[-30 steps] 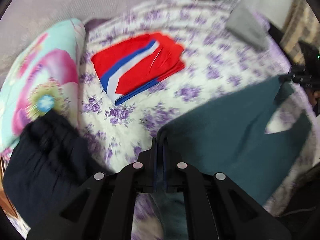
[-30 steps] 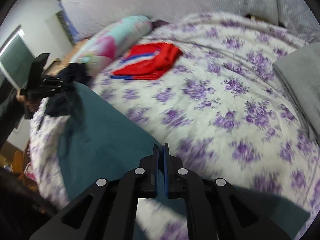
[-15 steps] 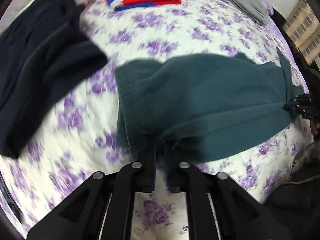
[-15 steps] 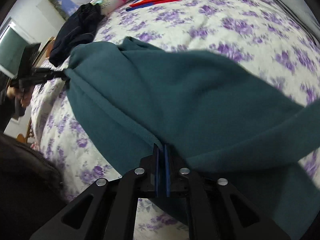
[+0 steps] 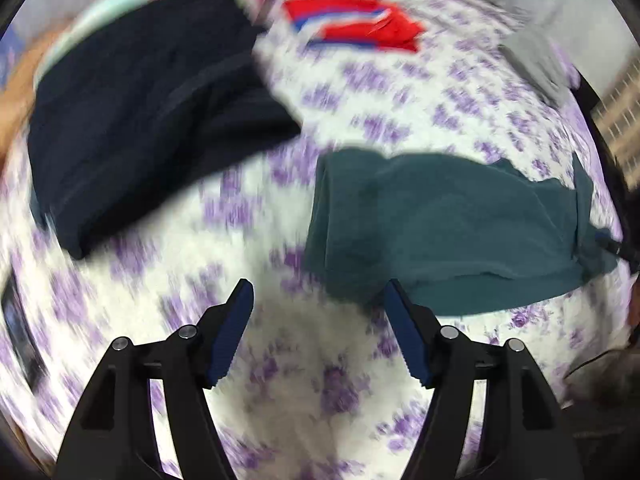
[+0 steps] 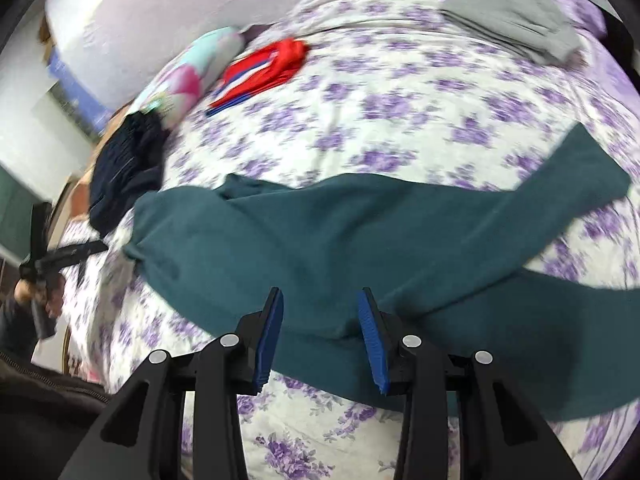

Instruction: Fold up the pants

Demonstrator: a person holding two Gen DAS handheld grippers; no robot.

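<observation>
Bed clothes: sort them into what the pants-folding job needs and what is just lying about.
Job:
teal pants
left gripper, open
right gripper, open

Lying about:
navy garment
red folded garment
grey folded garment
floral pillow

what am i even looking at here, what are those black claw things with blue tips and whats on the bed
Those are two hand-held grippers, one in each of a person's hands, each carrying a fisheye camera looking along its fingers. One picture is from the left gripper, one from the right gripper. Both stand open and hold nothing. On the flowered bedspread lie teal pants, spread flat, a dark garment, a folded red garment, a grey one and a pillow.
</observation>
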